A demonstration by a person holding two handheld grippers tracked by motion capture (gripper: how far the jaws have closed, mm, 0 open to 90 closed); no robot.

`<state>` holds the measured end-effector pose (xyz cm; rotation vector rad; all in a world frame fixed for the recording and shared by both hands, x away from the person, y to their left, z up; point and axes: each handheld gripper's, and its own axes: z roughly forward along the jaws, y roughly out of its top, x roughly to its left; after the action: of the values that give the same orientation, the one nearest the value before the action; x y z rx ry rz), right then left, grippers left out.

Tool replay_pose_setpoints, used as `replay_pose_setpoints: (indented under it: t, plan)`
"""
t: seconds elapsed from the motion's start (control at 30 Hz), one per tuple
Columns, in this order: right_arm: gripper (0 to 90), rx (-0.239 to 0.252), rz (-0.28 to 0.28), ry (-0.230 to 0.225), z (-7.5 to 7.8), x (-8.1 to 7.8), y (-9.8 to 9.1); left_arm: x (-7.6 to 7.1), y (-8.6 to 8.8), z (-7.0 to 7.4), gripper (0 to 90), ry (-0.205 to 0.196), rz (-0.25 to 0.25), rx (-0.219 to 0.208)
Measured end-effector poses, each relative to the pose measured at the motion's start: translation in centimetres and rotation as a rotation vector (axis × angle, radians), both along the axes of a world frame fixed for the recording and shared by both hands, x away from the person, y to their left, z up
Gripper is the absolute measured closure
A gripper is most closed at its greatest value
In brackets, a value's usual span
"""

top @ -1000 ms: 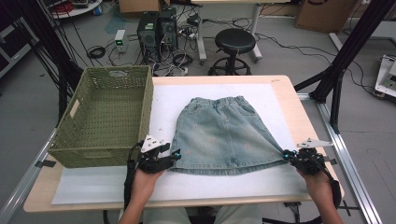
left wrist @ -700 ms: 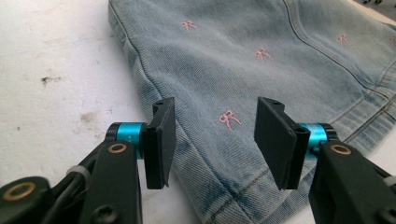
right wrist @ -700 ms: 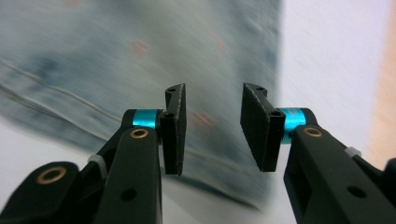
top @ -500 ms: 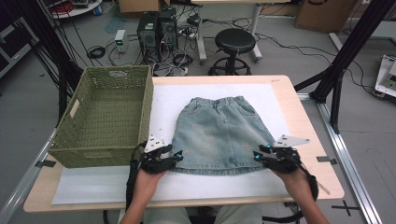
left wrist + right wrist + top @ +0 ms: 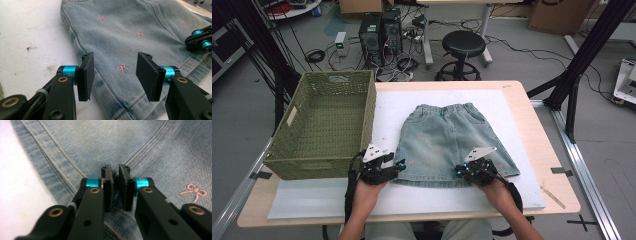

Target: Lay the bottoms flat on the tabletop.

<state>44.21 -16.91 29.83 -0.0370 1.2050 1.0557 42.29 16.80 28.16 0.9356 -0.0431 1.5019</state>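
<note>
The right tool [image 5: 460, 169] has moved inward from the skirt's [image 5: 452, 142] right hem corner to mid-hem; its jaws, having just been closing, stand nearly shut with no denim visibly between. The left tool [image 5: 399, 164] waits half open over the left corner. The skirt lies flat on the surface [image 5: 532, 130] beside the basket [image 5: 332, 90]; a fold likely follows.

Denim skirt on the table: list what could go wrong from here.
1. The right gripper sits well in from the denim skirt's right corner with jaws nearly together. They have just been closing; whether cloth is pinched cannot be told, so a lift might drag only one layer or slip off.
2. The left gripper is open over the hem's left corner, gripping nothing; lifting now would likely raise one side only.
3. The wicker basket stands close beside the left gripper and could get bumped.
</note>
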Motion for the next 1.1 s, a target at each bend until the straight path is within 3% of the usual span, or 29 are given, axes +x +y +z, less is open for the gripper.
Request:
replay_pose_setpoints:
  t: [0.07, 0.1, 0.17, 0.2, 0.3, 0.37, 0.43, 0.5, 0.57, 0.6, 0.63, 0.67, 0.77, 0.8, 0.83, 0.9, 0.93, 0.97, 1.03, 1.1]
  plan:
    - [88.0, -0.019, 0.016, 0.011, 0.0, -0.1, -0.1, 0.0, 0.0, 0.0, 48.6, -0.002, -0.002, 0.003]
    - [88.0, -0.065, 0.046, 0.030, -0.5, -0.4, -0.1, 0.0, 0.0, -0.1, 48.6, -0.002, -0.002, 0.006]
    - [88.0, -0.087, 0.047, 0.020, -0.8, -0.6, 0.0, 0.0, 0.0, -0.1, 48.7, -0.002, -0.001, 0.010]
    - [88.0, -0.127, 0.049, 0.034, -1.3, -0.9, 0.1, 0.0, 0.0, -0.1, 48.7, 0.000, -0.001, 0.010]
    - [87.7, -0.168, 0.035, 0.059, -1.7, -0.9, 0.3, 0.0, 0.0, 0.0, 48.7, 0.002, -0.004, 0.010]
    - [86.9, -0.158, 0.027, 0.059, -1.7, -0.8, 0.4, 0.2, -0.1, 0.0, 48.7, 0.008, -0.005, 0.010]
    - [70.2, -0.109, 0.069, 0.059, -1.2, -0.5, -0.2, 0.3, -0.2, 0.0, 48.7, 0.019, 0.002, 0.014]
    - [65.1, -0.064, 0.132, 0.036, -0.9, -0.9, -1.6, 0.5, -0.3, 0.0, 48.6, 0.027, 0.010, 0.017]
    - [61.9, 0.022, 0.169, 0.003, -0.7, -1.6, -3.6, 0.6, -0.3, 0.0, 48.7, 0.036, 0.016, 0.013]
    - [61.9, 0.022, 0.169, 0.003, -0.7, -1.6, -3.6, 0.7, -0.4, 0.0, 48.7, 0.042, 0.025, 0.012]
    - [61.9, 0.102, 0.147, -0.042, -0.4, -1.9, -5.8, 0.7, -0.4, 0.0, 50.2, 0.049, 0.033, 0.011]
    - [61.9, 0.102, 0.147, -0.042, -0.4, -1.9, -5.8, 0.8, -0.5, 0.0, 50.2, 0.059, 0.040, 0.014]
    - [61.9, 0.236, 0.073, -0.071, -0.2, -1.6, -9.1, 1.1, -0.7, -0.1, 52.8, 0.072, 0.074, 0.020]
    - [61.4, 0.317, 0.047, -0.052, -0.2, -0.9, -11.1, 1.2, -0.7, -0.2, 55.9, 0.077, 0.084, 0.019]
    - [61.4, 0.317, 0.047, -0.052, -0.2, -0.9, -11.1, 1.3, -0.8, -0.2, 55.9, 0.082, 0.090, 0.015]
    - [59.4, 0.420, 0.001, -0.034, -0.4, 0.3, -13.2, 1.6, -0.8, -0.2, 63.6, 0.102, 0.113, 0.014]
    - [59.4, 0.420, 0.001, -0.034, -0.4, 0.3, -13.2, 1.8, -0.9, -0.2, 63.6, 0.115, 0.125, 0.017]
    - [59.4, 0.448, -0.018, -0.033, -0.5, 0.8, -14.1, 2.0, -0.9, -0.3, 68.7, 0.098, 0.125, 0.010]
    - [64.7, 0.445, -0.009, -0.023, -0.5, 1.1, -14.3, 2.0, -0.9, -0.4, 71.0, 0.091, 0.137, -0.003]
    - [85.6, 0.380, 0.018, -0.004, -0.5, 1.0, -14.4, 1.9, -0.7, -0.5, 87.3, 0.085, 0.160, -0.018]
